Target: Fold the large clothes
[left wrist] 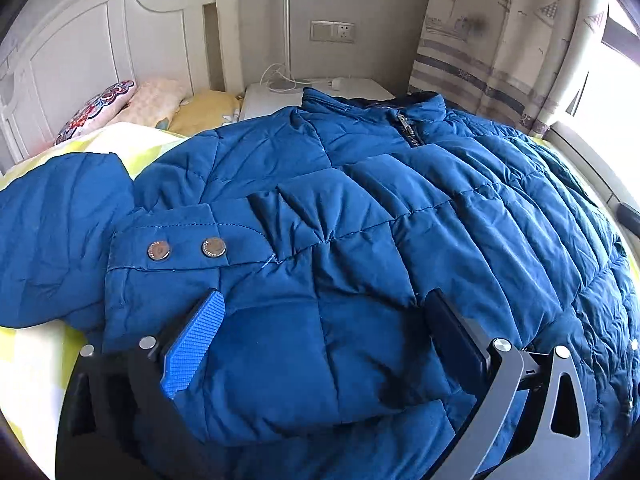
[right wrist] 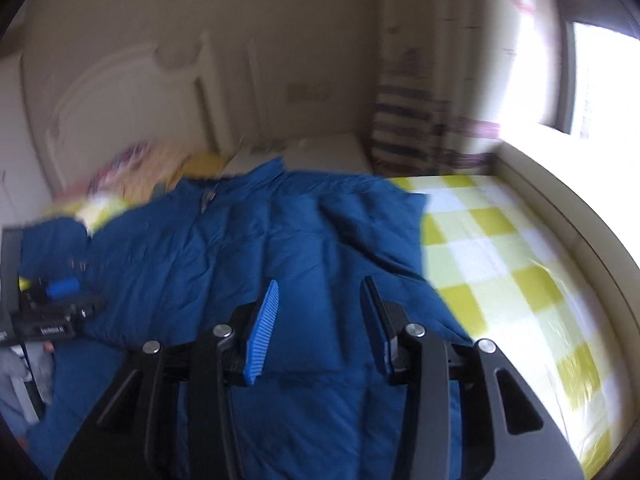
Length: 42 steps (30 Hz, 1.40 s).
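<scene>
A: Where's the blue quilted puffer jacket [left wrist: 360, 216]?

B: Spread on the yellow-checked bed [right wrist: 500, 248], sleeve cuff folded across. My left tool [left wrist: 320, 312] gapes wide over it; right tool [right wrist: 320, 300] apart too.

A: Room?

B: Right view, blurred, shows bare bedspread beside the jacket's edge.

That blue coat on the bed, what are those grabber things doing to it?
Someone is folding the blue puffy jacket, spread on the yellow checked blanket. The left gripper sits open over the sleeve with the snap-button cuff, which is folded across the jacket's front. The right gripper hangs open over the jacket's other side. Neither is gripping cloth.
</scene>
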Tool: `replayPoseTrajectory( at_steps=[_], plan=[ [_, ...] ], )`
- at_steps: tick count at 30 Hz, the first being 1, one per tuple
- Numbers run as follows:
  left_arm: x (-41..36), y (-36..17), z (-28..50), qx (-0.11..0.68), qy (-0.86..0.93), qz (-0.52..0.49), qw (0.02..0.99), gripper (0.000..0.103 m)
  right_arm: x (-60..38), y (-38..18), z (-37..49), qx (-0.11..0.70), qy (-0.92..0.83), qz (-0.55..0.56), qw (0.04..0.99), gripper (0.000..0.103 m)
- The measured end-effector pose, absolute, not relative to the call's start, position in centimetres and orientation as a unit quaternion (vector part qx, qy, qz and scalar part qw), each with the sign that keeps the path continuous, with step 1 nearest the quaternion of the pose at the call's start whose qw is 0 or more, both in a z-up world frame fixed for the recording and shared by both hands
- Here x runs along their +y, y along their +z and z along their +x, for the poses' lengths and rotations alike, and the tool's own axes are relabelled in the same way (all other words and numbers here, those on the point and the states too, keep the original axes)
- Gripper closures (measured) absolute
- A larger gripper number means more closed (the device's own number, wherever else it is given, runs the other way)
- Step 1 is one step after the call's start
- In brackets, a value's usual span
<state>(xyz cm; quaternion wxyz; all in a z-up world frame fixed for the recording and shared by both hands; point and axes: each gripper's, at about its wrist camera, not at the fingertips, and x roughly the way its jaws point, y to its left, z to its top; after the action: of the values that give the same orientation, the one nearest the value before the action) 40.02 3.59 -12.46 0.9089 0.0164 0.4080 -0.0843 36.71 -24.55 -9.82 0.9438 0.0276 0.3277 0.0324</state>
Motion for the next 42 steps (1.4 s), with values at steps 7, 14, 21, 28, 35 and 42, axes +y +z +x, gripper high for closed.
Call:
replayPoseTrajectory(
  at_steps=[7, 14, 21, 28, 35, 42],
  plan=[
    [4.2, -12.4, 39.8, 0.404, -0.090, -0.002, 0.910, 0.004, -20.2, -12.9, 44.4, 0.463, 0.078, -0.086, 0.879, 0.062],
    [4.4, -12.4, 39.9, 0.404, -0.090, -0.009, 0.910, 0.004, -22.4, -10.6, 51.1, 0.419, 0.024, -0.021, 0.907, 0.062],
    [4.8, -12.4, 39.9, 0.401, -0.095, -0.024, 0.911, 0.004, -24.1, -10.8, 52.9, 0.406, -0.010, 0.035, 0.913, 0.052],
    [5.1, -12.3, 39.9, 0.397, -0.100, -0.040, 0.911, 0.004, -25.6, -13.1, 55.2, 0.451, -0.072, 0.029, 0.889, 0.029],
    [5.2, -12.3, 39.9, 0.397, -0.102, -0.045, 0.911, 0.004, -17.3, -10.3, 48.6, 0.396, 0.046, -0.049, 0.916, 0.020],
    [5.7, -12.2, 39.9, 0.391, -0.110, -0.060, 0.912, 0.004, -16.8, -11.1, 47.0, 0.435, 0.014, -0.030, 0.900, 0.019]
  ],
)
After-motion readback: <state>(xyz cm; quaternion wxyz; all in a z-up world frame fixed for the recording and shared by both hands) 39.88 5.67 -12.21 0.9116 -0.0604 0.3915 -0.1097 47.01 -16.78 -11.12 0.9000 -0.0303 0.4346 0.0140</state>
